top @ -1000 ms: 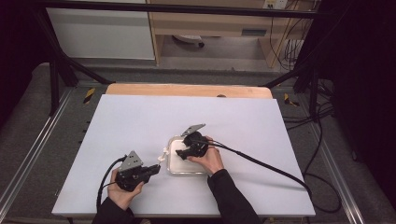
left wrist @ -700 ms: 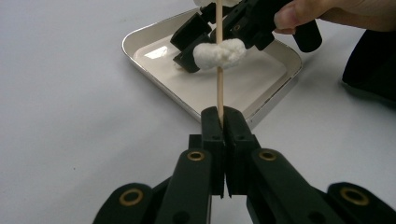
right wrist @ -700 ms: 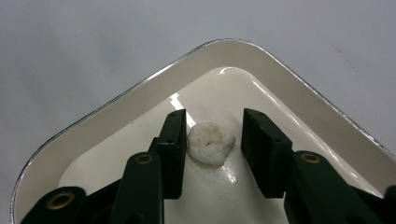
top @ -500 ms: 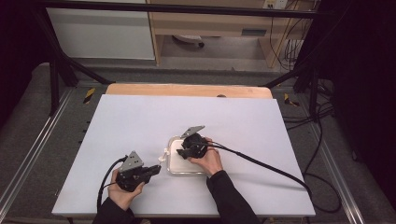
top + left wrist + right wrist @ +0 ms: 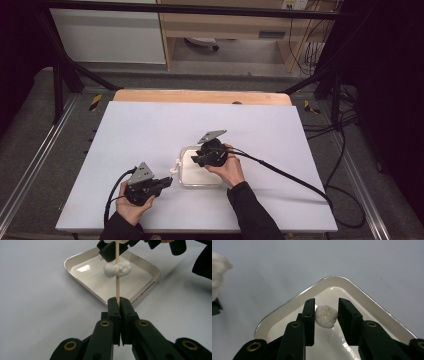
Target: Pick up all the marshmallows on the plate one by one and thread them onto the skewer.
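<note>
Threading white puffs onto a wooden skewer (image 5: pixel 117 270) over the shallow tray (image 5: pixel 186 181) near the counter's front edge. Left gripper (image 5: pixel 119 305), jaws clamped on the skewer's base, one puff (image 5: pixel 118 268) already impaled. Right gripper (image 5: pixel 326 316), jaws just closed further around a second puff (image 5: pixel 326 316), seemingly pinched and lifted off the tray floor. Likely next: pushing this piece onto the tip.
</note>
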A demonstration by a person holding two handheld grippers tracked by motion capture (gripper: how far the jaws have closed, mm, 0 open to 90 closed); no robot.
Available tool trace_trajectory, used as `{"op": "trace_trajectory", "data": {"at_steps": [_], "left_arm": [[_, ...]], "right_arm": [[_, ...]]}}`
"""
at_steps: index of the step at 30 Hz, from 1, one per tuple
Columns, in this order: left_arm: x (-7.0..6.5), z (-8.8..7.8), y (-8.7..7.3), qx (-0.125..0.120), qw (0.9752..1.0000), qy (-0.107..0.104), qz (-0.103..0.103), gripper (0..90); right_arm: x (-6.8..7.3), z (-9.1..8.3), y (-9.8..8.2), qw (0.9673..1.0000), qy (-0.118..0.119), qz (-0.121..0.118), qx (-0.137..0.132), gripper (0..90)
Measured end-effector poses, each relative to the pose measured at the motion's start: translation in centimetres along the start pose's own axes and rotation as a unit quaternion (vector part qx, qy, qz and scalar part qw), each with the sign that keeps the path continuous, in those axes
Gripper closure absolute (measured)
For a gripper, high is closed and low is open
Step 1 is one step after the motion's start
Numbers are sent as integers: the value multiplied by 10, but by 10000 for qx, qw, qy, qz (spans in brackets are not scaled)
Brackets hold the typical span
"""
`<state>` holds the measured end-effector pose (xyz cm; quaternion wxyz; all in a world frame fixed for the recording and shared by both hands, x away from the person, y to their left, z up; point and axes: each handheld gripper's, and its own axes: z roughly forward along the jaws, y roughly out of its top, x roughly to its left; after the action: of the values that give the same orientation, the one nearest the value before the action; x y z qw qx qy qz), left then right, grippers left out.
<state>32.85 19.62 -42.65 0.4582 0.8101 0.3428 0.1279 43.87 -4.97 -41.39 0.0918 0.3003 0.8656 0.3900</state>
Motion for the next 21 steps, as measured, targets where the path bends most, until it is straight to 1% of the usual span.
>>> {"op": "trace_trajectory", "data": {"at_steps": [3,7,11,14,16,21], "left_arm": [[-1,0,0,4,10000,-9,22,883],[-2,1,0,-5,10000,-16,24,883],[-4,2,1,5,10000,-35,55,883],[-5,2,1,21,9999,-59,85,883],[-6,3,1,18,9999,-66,95,883],[-9,4,1,15,9998,-119,130,883]], "right_arm": [[-1,-10,0,9999,104,73,-98,682],[-2,-22,-2,9995,183,128,-239,684],[-4,-34,-6,9984,302,250,-407,690],[-5,-44,-9,9971,379,356,-548,692],[-5,-51,-11,9959,431,401,-682,693],[-7,-66,-16,9932,517,500,-920,696]]}}
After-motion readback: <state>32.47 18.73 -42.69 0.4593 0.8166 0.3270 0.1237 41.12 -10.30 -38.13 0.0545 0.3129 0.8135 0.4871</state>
